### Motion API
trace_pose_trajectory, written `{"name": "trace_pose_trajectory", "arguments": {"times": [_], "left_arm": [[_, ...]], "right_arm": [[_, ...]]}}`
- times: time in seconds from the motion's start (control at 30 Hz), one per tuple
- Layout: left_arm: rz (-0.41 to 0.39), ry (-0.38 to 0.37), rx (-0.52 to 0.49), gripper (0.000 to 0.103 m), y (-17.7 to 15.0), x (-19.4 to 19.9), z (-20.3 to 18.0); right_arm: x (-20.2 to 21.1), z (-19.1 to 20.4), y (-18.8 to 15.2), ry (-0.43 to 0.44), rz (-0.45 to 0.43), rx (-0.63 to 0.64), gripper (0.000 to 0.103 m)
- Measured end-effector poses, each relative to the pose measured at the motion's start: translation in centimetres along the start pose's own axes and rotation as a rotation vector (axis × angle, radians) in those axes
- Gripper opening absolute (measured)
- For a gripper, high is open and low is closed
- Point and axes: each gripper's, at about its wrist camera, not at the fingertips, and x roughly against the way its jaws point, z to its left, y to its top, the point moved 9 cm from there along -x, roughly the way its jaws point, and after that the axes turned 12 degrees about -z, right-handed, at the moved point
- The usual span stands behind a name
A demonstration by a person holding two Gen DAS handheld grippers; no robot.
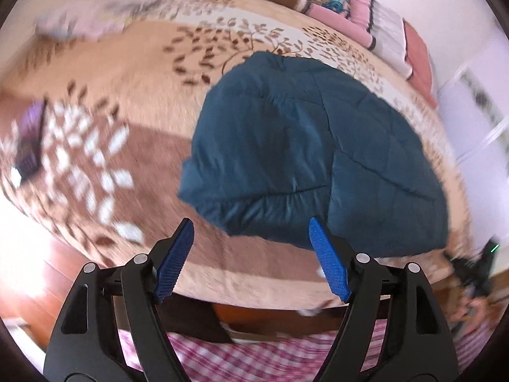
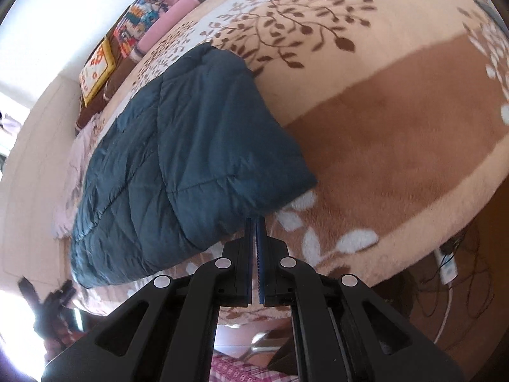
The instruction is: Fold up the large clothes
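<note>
At centre right of the left wrist view lies a folded dark teal quilted jacket [image 1: 311, 152] on a bed covered by a beige and brown blanket [image 1: 127, 73] with a leaf pattern. Left tool [image 1: 251, 232]: jaws spread wide, nothing between them. Its blue ribbed pads [image 1: 327, 261] stand at the lower edge of the garment in the picture, apart from the fabric. This view is blurred toward the left edge.

At lower centre of the right wrist view, the right tool [image 2: 256, 222] has its jaws closed together, pads meeting. The tips sit at the near edge of the jacket [image 2: 178, 159]; whether any fabric is caught between them cannot be told. The garment runs from the upper centre of that frame down to the lower left, in a thick stack with the quilting seams visible.

Stacked bedding [image 1: 359, 9] in pink, white and multicoloured patterns occupies the upper right of the left wrist view, against a pale wall. A pale lilac cloth [image 1: 105, 12] lies at the upper left. Pink checked fabric [image 1: 254, 359] shows along the bottom edge, behind the tool frame. A white power strip [image 2: 447, 265] with dark cables lies at the lower right of the right wrist view.
</note>
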Motion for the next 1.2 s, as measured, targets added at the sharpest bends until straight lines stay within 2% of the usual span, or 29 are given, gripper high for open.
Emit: {"name": "trace_pose_trajectory", "arguments": {"times": [0.1,0.13,0.17,0.2,0.23,0.33,0.5,0.6,0.63,0.67,0.7,0.73,0.77,0.87,1.0,1.1,1.2], "left_arm": [[0.023,-0.028,0.086,0.076,-0.5,-0.8,0.3],[0.033,-0.035,0.111,0.077,-0.7,-1.2,0.4],[0.038,-0.038,0.126,0.077,-0.8,-1.6,0.4],[0.038,-0.036,0.129,0.077,-0.8,-1.8,0.3],[0.037,-0.031,0.122,0.077,-0.8,-2.1,0.1],[0.049,-0.03,0.109,0.077,-0.9,-3.3,-0.6],[0.061,-0.007,0.087,0.078,-1.1,-5.0,-1.2],[0.053,-0.003,0.064,0.078,-0.7,-5.6,-1.4],[0.05,-0.003,0.058,0.076,-0.6,-5.6,-1.3],[0.043,-0.006,0.05,0.068,-0.4,-5.6,-1.3],[0.033,-0.008,0.034,0.063,-0.2,-5.6,-1.4],[0.023,-0.012,0.016,0.054,0.0,-5.5,-1.4],[0.014,-0.017,-0.009,0.045,0.2,-5.4,-1.6],[-0.014,-0.009,-0.095,0.033,0.6,-5.4,-2.2],[-0.065,0.009,-0.187,0.028,2.4,-6.1,-3.3],[-0.088,0.013,-0.16,0.027,3.8,-6.5,-3.2],[-0.089,0.007,-0.151,0.023,3.5,-6.0,-3.0]], "right_arm": [[-0.2,-0.1,-0.4,0.043,0.023,-0.061,0.004],[-0.2,0.0,-0.4,0.061,0.028,-0.086,0.021],[-0.2,0.2,-0.3,0.078,0.028,-0.112,0.043],[0.0,0.4,-0.1,0.105,0.004,-0.148,0.085],[0.3,0.6,0.2,0.122,-0.035,-0.169,0.088],[0.1,1.7,0.9,0.113,-0.061,-0.128,0.088],[-2.0,2.6,0.6,0.043,-0.023,-0.072,0.087],[-3.2,2.8,0.6,-0.039,-0.019,0.01,0.077],[-3.6,2.7,0.6,-0.063,-0.018,0.026,0.067],[-3.7,2.6,0.4,-0.065,-0.014,0.035,0.063],[-3.9,2.8,0.4,-0.056,-0.008,0.051,0.054],[-4.0,2.9,0.4,-0.05,-0.008,0.06,0.049],[-3.9,3.0,0.5,-0.044,-0.01,0.075,0.046],[-4.1,3.4,0.7,-0.037,-0.02,0.118,0.038],[-4.2,4.6,1.2,-0.04,-0.066,0.198,0.029],[-4.1,5.6,1.6,-0.042,-0.106,0.24,0.024],[-3.9,5.8,1.1,-0.042,-0.11,0.254,0.02]]}}
